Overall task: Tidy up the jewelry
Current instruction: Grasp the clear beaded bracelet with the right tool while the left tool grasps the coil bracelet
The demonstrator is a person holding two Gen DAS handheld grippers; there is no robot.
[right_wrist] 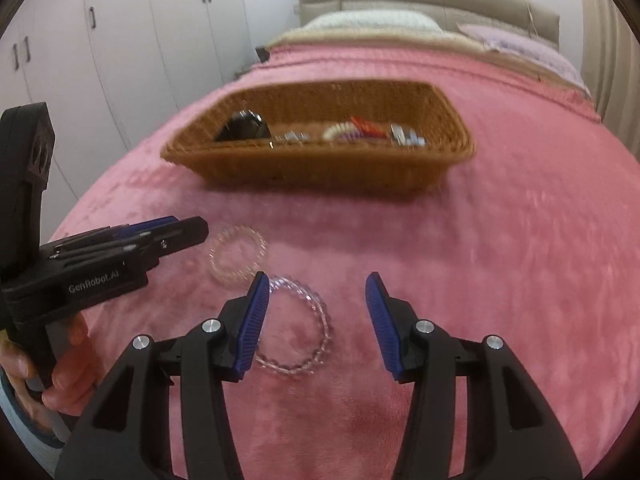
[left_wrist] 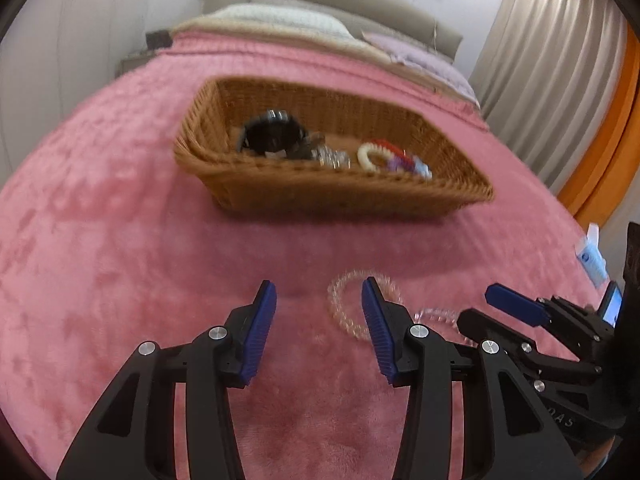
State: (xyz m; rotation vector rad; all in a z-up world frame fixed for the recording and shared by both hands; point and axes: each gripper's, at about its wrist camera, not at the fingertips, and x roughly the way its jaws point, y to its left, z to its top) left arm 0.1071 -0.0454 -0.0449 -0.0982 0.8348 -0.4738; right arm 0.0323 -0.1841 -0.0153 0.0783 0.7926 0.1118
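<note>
The work surface is a bed covered with a pink blanket [left_wrist: 120, 240]. A brown wicker basket [left_wrist: 344, 192] sits on the blanket ahead of both grippers. It holds a black watch [left_wrist: 272, 136] at its left end, a cream ring-shaped bracelet [left_wrist: 372, 156] near the middle, and a mix of red, purple and pale pieces to the right; motion blur hides their detail.

Two clear beaded bracelets lie on the blanket in front of the basket, outside it and close to each other. It cannot be told whether they touch.

The left gripper [left_wrist: 319, 292] points down toward the blanket. Its fingers are spread apart and grasp nothing. The first clear bracelet [left_wrist: 352, 308] lies partly behind the right-hand finger, with its left arc showing in the gap between the fingers.

The right gripper [right_wrist: 317, 284] also points down with its fingers released, and nothing is clamped between them. The second clear bracelet [right_wrist: 296, 324] lies on the blanket in the gap, close against the left-hand finger and partly hidden by it.

In the right wrist view, a hand [right_wrist: 60, 364] grips the handle of the left gripper at the left edge.
</note>
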